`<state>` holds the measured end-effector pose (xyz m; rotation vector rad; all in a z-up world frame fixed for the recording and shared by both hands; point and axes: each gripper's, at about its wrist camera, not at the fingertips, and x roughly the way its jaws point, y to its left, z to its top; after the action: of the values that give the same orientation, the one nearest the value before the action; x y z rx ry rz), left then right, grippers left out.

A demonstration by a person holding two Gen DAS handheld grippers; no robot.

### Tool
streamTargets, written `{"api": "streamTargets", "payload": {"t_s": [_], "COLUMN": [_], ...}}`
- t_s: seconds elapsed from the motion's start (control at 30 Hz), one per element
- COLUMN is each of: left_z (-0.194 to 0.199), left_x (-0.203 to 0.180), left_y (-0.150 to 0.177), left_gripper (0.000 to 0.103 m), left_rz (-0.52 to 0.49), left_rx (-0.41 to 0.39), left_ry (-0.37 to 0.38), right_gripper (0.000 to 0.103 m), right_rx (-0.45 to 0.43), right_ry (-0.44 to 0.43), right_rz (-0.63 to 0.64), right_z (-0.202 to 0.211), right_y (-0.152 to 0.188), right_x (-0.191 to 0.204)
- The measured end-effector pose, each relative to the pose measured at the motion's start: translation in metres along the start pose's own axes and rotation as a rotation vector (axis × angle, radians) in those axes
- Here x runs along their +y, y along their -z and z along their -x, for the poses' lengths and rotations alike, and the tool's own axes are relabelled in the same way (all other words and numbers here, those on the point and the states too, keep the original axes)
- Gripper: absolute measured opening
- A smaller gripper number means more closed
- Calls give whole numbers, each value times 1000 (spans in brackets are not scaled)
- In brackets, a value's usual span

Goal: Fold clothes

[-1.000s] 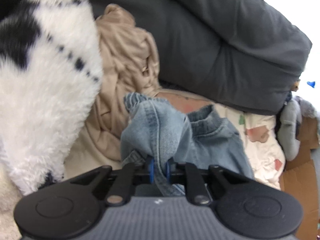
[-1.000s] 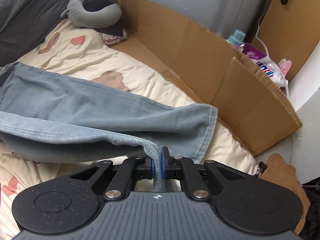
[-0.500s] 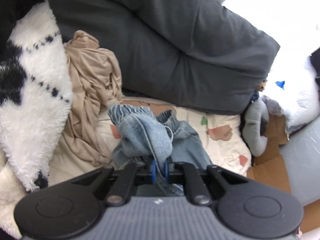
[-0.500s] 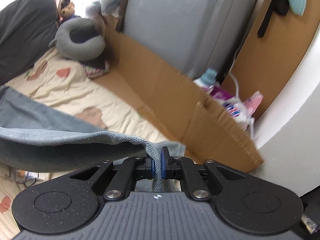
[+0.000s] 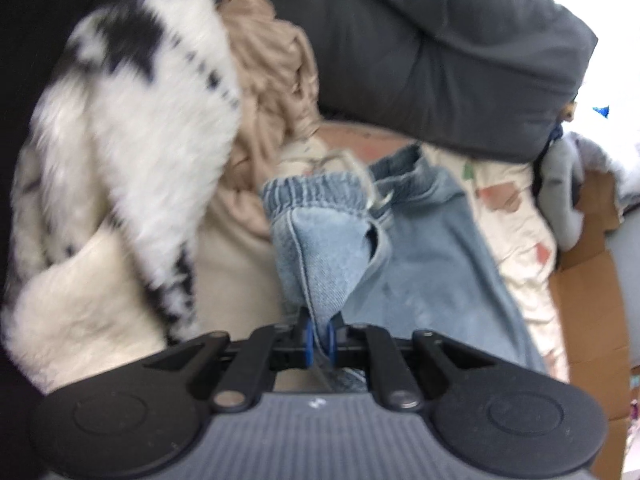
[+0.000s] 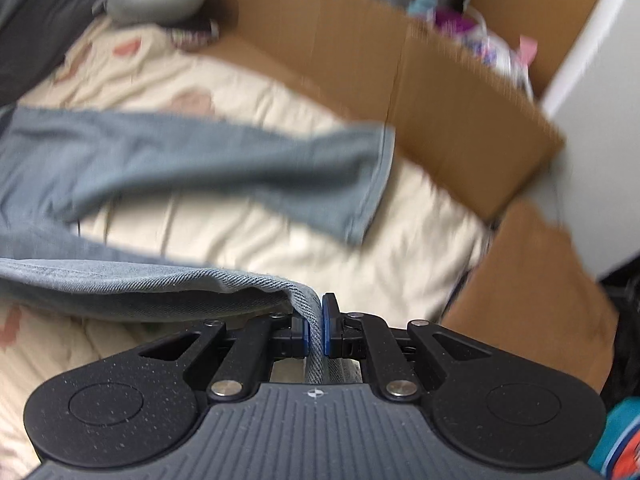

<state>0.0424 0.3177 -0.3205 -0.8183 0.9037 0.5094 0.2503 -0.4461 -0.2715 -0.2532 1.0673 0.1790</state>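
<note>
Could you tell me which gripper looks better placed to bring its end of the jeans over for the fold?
Probably the right gripper: it pinches a free leg hem of the jeans, while the left gripper holds the bunched waistband end.

Light blue jeans sprawl across the frame's centre, elastic waistband bunched at upper middle. In the right wrist view one leg stretches across the middle, seemingly flat though blurred.
</note>
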Motion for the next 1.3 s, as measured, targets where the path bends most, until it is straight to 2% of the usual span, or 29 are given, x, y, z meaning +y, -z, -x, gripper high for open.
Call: {"api": "streamTargets", "payload": {"t_s": [0.23,0.37,0.47,0.67,0.7,0.73,0.83,0.9,1.07,1.17,1.3], "left_z": [-17,-20,-6,29,35,39,38,34,9,-8,-34], "left_x": [16,16,10,-4,-7,-11,-24,-33,-53,-62,-65], "left_y": [9,9,6,-10,-15,-21,-42,-55,-83,-97,-113], "left_gripper": [7,8,12,16,21,32,46,46,46,46,53], "left_rz": [-30,-56,-93,-140,-146,-155,-168,-169,-128,-140,-155], "left_rx": [40,83,83,47,34,20,-24,-47,-58,-75,-78], "left_ry": [-42,-61,-52,-43,-38,-26,1,18,59,58,38], "right_gripper": [5,6,9,19,22,23,26,31,36,39,41], "right_rx": [121,187,209,186,179,171,136,107,56,43,28], "right_ry": [-3,-1,-1,4,2,0,-1,1,-9,-25,-46], "right_rz": [-50,-62,-86,-115,-117,-120,-134,-144,-130,-132,-136], "right_z": [-12,-18,-16,11,16,22,39,48,58,57,52], "right_y": [67,86,92,91,90,89,83,77,63,57,51], "right_x": [-2,0,1,1,2,2,0,-1,5,13,24]}}
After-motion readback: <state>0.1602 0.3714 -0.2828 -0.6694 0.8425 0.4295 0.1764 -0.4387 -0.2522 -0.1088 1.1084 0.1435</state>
